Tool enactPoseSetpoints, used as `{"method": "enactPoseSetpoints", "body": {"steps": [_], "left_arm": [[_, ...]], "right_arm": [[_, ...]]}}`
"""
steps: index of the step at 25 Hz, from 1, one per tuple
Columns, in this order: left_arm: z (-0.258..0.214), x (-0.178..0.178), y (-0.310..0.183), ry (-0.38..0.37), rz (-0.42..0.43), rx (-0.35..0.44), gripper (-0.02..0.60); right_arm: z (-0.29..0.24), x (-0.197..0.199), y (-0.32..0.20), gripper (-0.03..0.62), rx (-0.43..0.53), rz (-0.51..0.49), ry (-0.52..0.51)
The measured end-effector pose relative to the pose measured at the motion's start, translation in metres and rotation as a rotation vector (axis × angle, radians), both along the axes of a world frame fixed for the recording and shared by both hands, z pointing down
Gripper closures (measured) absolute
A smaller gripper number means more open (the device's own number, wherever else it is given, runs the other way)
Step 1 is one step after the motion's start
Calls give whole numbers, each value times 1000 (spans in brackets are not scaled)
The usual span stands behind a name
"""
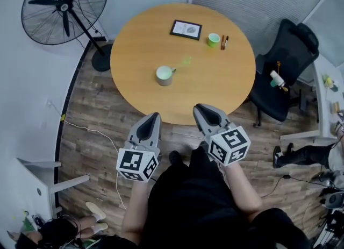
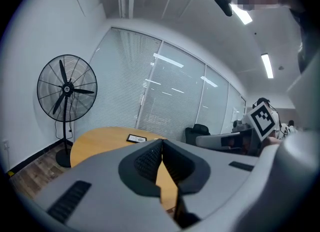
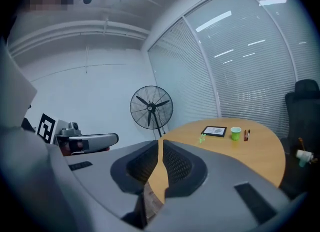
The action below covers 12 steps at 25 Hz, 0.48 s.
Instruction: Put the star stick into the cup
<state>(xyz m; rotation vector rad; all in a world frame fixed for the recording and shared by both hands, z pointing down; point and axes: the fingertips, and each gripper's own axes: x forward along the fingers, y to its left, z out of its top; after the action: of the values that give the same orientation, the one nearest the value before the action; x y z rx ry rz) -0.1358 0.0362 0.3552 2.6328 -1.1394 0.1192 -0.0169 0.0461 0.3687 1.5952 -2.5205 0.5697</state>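
Task not begun, by the look of it: the star stick [image 1: 186,61], pale green & translucent, lies flat on the round bench [image 1: 231,89] approx. mid-top. It is just beyond and to the right of the grey cup [image 1: 164,75], not touching it. A smaller green cup [image 1: 214,40] stands farther back beside two pens [image 1: 224,42] and a picture frame [image 1: 186,29]. Which cup is meant can't be settled, though the grey one is nearest the stick. Step in hand: the approach, pre-pick. Left gripper [image 1: 155,115] and right gripper [image 1: 198,106] hang side by side at the bench's near edge, tips pointing fwd toward it, each w/ jaws pressed together and nothing between them. Next move prob. calls for one gripper, likely the right, to reach out over the bench, part its jaws and come down on the thin stick. That looks a fiddly pinch, since it lies flat. Then it would need tipping upright over the cup's mouth.
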Motion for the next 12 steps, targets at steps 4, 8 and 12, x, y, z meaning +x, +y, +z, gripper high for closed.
{"method": "enactPoseSetpoints", "body": {"steps": [4,8,12], "left_arm": [[-2,8,8,8,10,5,581],[-7,12,14,17,9,12,582],[-7,18,18,18,7,11,583]], "right_arm": [[-10,0,11,569,41,-21,-2],[-18,-1,22,585,67,-42,-20],[-21,2,28,585,80,-56,-36]]}}
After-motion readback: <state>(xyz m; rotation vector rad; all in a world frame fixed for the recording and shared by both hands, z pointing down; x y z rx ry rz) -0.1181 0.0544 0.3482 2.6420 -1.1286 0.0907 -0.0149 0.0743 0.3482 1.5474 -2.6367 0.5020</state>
